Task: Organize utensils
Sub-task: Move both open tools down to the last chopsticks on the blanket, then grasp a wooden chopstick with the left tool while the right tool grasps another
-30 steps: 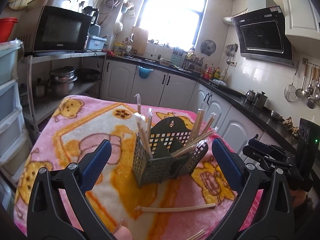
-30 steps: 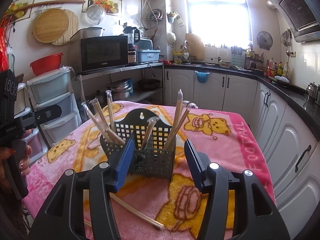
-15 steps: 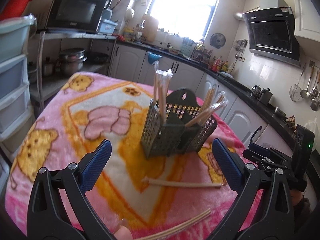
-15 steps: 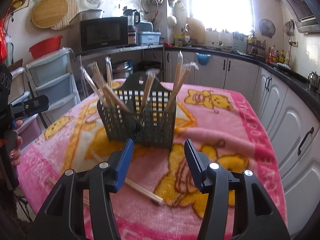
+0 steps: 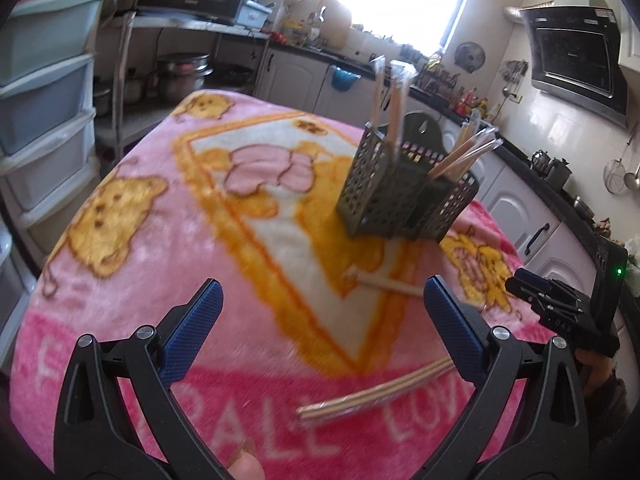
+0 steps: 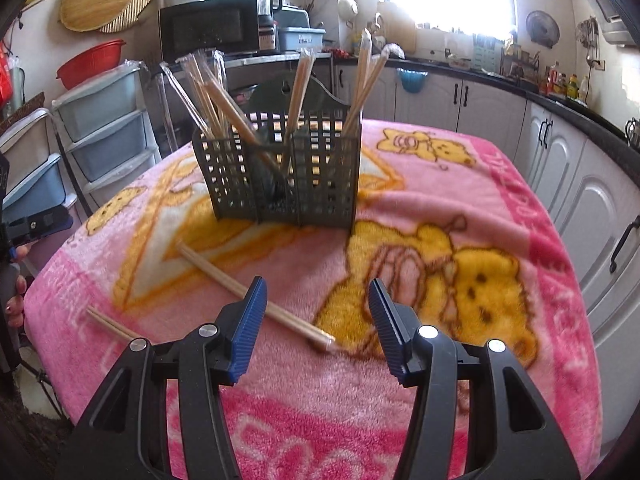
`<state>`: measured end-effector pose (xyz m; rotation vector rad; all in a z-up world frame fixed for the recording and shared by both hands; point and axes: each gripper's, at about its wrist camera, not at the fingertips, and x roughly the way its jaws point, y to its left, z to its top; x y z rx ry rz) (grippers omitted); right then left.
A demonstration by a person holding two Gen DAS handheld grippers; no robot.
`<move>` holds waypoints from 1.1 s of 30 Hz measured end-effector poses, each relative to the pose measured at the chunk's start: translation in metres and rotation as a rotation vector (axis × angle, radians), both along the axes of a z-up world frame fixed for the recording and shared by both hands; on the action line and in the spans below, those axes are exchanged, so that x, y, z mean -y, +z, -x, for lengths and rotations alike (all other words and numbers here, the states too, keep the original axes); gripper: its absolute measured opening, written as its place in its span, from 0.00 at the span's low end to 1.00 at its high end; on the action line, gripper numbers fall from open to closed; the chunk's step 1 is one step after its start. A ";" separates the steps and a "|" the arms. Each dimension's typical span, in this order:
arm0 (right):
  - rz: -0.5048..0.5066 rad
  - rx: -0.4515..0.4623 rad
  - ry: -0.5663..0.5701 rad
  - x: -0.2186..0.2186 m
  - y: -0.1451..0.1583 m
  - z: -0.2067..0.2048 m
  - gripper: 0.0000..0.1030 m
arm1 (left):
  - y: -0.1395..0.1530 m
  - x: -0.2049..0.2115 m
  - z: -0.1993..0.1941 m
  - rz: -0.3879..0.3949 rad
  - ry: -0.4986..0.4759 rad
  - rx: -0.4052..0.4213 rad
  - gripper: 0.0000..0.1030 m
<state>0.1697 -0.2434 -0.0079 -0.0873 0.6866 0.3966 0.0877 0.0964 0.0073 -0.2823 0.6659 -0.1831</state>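
Note:
A dark green mesh utensil caddy (image 5: pixel 404 196) (image 6: pixel 284 176) stands on the pink blanket, with several wrapped chopstick pairs upright in its compartments. Two more wrapped pairs lie flat on the blanket: one (image 5: pixel 388 282) (image 6: pixel 248 290) in front of the caddy, the other (image 5: pixel 376 394) (image 6: pixel 110 325) nearer the table edge. My left gripper (image 5: pixel 320 324) hangs open above the blanket, with the near pair just below its fingers. My right gripper (image 6: pixel 316 308) is open too, low over the end of the pair in front of the caddy, nothing between its pads. The right gripper's body (image 5: pixel 560 304) shows at the left wrist view's right edge.
The pink bear-print blanket (image 6: pixel 460 208) covers a small table. Plastic drawer units (image 5: pixel 44 92) stand at its left, white kitchen cabinets (image 6: pixel 580 184) and a dark counter at its right. A microwave (image 6: pixel 208 26) sits on a shelf behind. A fingertip (image 5: pixel 244 466) shows at the bottom edge.
Both grippers have sunk toward the blanket and come closer to the loose chopstick pairs. The left has also shifted left, so the caddy now sits right of centre. Neither jaw width changed.

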 end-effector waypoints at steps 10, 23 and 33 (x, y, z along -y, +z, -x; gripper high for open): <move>0.051 -0.041 0.004 0.001 -0.019 -0.002 0.49 | -0.037 0.001 0.019 0.033 -0.046 -0.097 0.90; 0.098 -0.134 0.057 -0.002 -0.046 -0.020 0.38 | -0.066 0.019 0.036 0.055 -0.112 -0.169 0.61; 0.099 -0.162 0.077 -0.005 -0.051 -0.025 0.15 | -0.070 0.029 0.033 0.007 -0.102 -0.174 0.28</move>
